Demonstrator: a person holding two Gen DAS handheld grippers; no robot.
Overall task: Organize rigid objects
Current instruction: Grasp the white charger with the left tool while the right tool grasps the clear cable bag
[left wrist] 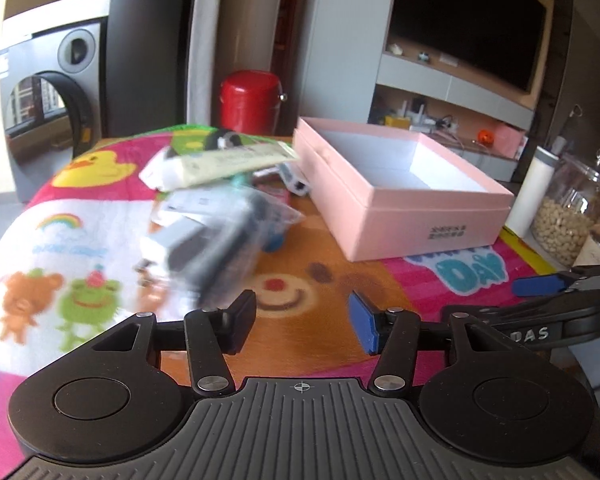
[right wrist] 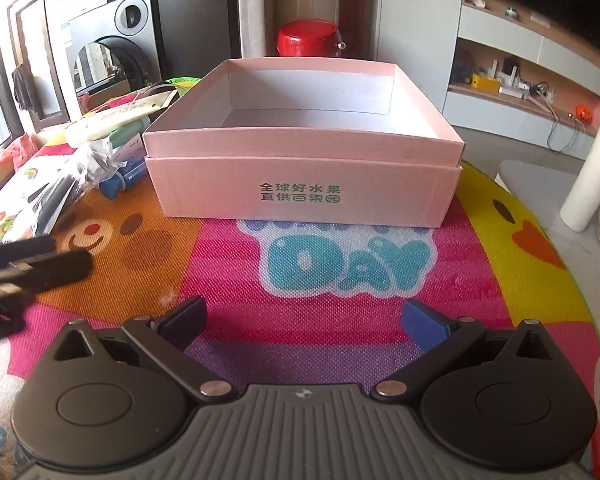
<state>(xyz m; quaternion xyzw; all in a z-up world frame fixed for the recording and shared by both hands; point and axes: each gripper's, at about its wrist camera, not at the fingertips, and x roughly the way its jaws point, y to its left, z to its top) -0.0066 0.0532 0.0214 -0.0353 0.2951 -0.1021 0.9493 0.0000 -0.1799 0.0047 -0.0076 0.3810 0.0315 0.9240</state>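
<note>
An open pink box (left wrist: 400,204) with a white inside stands on a colourful cartoon cloth (left wrist: 80,240); it shows empty in the right wrist view (right wrist: 300,184). A blurred heap of small packaged items (left wrist: 216,216) lies left of the box, with a cream tube (left wrist: 236,162) on top; the heap also shows in the right wrist view (right wrist: 100,152). My left gripper (left wrist: 302,320) is open and empty, just before the heap. My right gripper (right wrist: 304,320) is open and empty, in front of the box. The left gripper's fingers (right wrist: 32,260) show at the left edge.
A red canister (left wrist: 250,102) stands behind the table. A white cylinder (left wrist: 534,192) and a glass jar of nuts (left wrist: 572,216) stand right of the box. The right gripper (left wrist: 540,284) shows at the right edge of the left wrist view.
</note>
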